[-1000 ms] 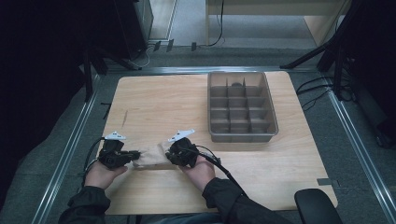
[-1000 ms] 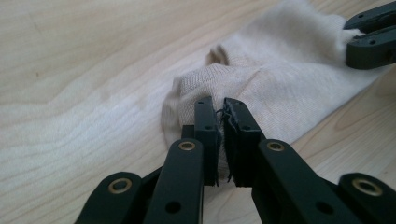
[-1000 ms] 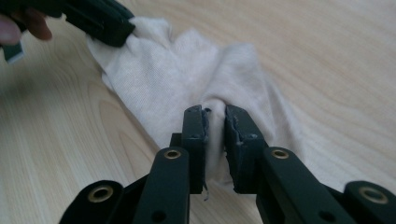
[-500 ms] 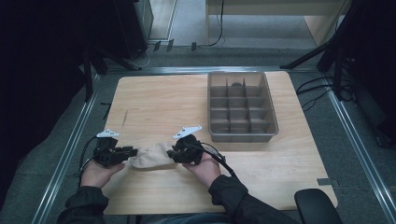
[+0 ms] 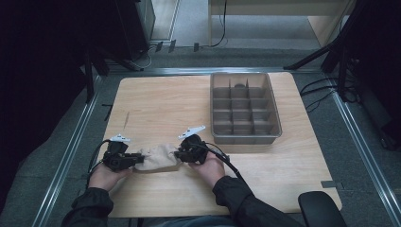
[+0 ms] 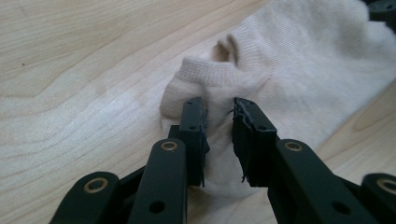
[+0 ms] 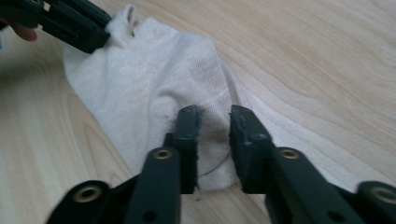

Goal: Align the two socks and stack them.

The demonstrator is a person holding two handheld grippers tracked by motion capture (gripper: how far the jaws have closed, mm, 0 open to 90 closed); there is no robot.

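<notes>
Sock [image 5: 158, 157] now stretched flat on tabletop [image 5: 161, 104]; both tongs, left [image 6: 218, 116] and right [image 7: 213, 122], just loosened, jaws apart astride its ends. Flattening looks done.

Wooden table [image 5: 156, 104] bears a sock [image 5: 158, 157] and, seemingly grey, a divided tray [image 5: 276, 124].

My sock [image 5: 158, 157] is a pale cream, close to off-white, with a fine ribbed knit and a tighter ribbed band at the cuff. Both tools are matt black: the left tool [image 6: 218, 122] and the right tool [image 7: 213, 122] each carry brass-coloured rivets along the arms, and each has a light grey plate on top. The worktop [image 5: 161, 104] is light blond wood with wavy darker grain. The tray [image 5: 245, 108] is dull grey-brown all over. My sleeves [image 5: 246, 203] are black. The floor [image 5: 331, 127] around is grey.
</notes>
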